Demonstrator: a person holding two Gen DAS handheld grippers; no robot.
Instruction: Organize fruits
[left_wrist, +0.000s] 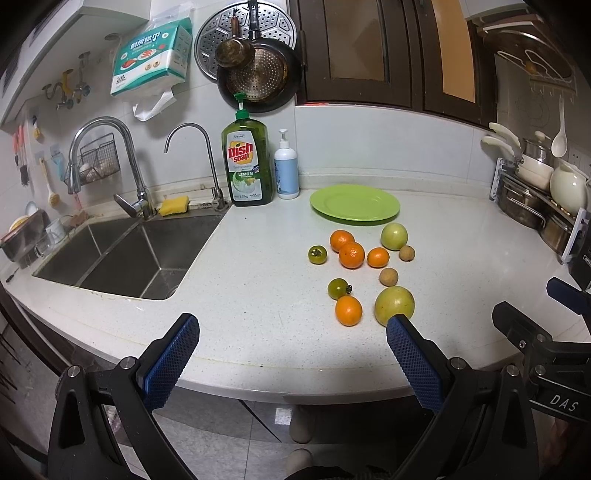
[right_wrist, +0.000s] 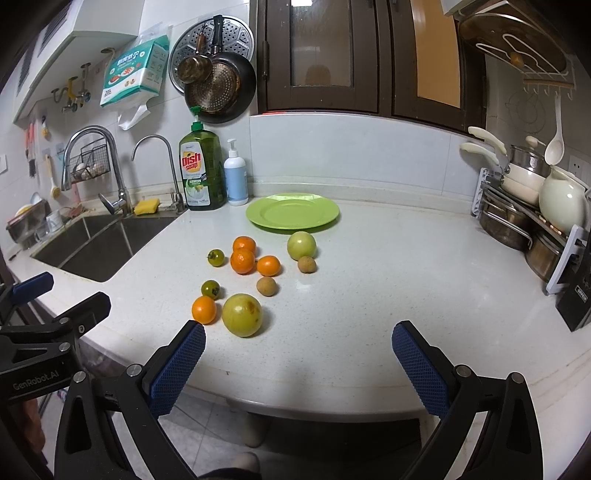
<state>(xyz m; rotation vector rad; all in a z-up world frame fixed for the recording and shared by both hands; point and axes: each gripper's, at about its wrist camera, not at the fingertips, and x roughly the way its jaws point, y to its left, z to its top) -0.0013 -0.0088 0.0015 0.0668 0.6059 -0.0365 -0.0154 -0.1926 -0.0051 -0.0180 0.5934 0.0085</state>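
Note:
An empty green plate (left_wrist: 354, 204) (right_wrist: 293, 211) sits at the back of the white counter. In front of it lie several fruits: oranges (left_wrist: 351, 254) (right_wrist: 242, 261), two small green tomatoes (left_wrist: 317, 254) (right_wrist: 211, 289), two brown longans (left_wrist: 389, 277) (right_wrist: 266, 286), and two large yellow-green fruits (left_wrist: 394, 305) (right_wrist: 242, 314). My left gripper (left_wrist: 293, 326) is open and empty at the counter's front edge, left of the fruits. My right gripper (right_wrist: 298, 334) is open and empty at the front edge, right of the nearest fruits.
A steel sink (left_wrist: 122, 254) with two taps lies at the left. A dish soap bottle (left_wrist: 246, 166) and a pump bottle (left_wrist: 286, 170) stand behind the plate's left. A rack of pots and a white jug (right_wrist: 532, 210) stands at the right.

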